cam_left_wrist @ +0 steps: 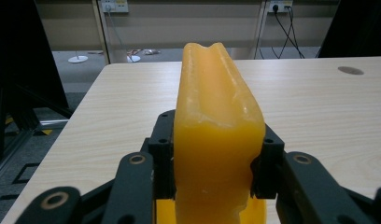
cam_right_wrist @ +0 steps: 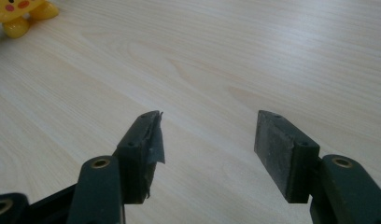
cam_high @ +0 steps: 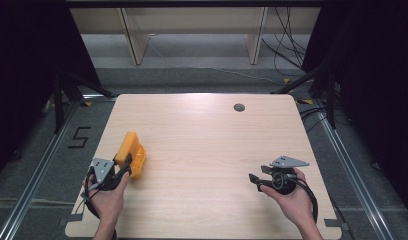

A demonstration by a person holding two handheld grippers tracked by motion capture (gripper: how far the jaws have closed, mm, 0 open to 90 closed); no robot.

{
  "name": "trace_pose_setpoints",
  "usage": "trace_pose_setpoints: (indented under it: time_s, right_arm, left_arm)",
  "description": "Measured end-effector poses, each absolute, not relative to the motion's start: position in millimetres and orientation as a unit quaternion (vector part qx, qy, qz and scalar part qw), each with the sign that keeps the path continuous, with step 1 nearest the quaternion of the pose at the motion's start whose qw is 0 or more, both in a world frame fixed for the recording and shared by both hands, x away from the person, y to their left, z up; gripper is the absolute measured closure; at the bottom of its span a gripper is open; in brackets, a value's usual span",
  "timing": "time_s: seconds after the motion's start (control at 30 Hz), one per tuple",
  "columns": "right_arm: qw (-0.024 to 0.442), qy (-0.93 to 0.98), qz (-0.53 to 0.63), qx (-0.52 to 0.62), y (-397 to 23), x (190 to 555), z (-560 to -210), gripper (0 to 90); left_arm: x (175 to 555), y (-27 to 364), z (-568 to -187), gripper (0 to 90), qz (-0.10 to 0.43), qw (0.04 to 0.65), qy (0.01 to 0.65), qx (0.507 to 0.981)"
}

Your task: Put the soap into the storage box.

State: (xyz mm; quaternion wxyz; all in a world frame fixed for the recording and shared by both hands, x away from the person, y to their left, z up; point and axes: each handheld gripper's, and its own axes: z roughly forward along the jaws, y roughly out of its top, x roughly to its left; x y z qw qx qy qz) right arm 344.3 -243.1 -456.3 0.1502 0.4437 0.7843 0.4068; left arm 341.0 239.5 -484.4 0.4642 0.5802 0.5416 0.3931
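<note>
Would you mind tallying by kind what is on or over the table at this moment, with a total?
Yellow toy, clamped between the left gripper's jaws: 1
Handheld grippers, left gripper and right gripper: 2
Hands holding them, left hand and right hand: 2
Round grey grommet at the far side of the table: 1
Total: 6

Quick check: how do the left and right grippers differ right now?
The left gripper is shut on the yellow toy; the right gripper is open and holds nothing. The left sits at the table's left edge, the right near its right edge. Both are hand-held low over the table.
</note>
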Motion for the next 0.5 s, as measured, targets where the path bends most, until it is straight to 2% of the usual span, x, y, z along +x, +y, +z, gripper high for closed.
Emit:
trace_pose_setpoints:
  time_s: [0.5]
  right_arm:
    - [0.148,0.788,0.397,0.446,-241,343,-457,41.7]
  left_arm:
    - [344,236,-501,60.3,0.387,0.454,0.546,0.588]
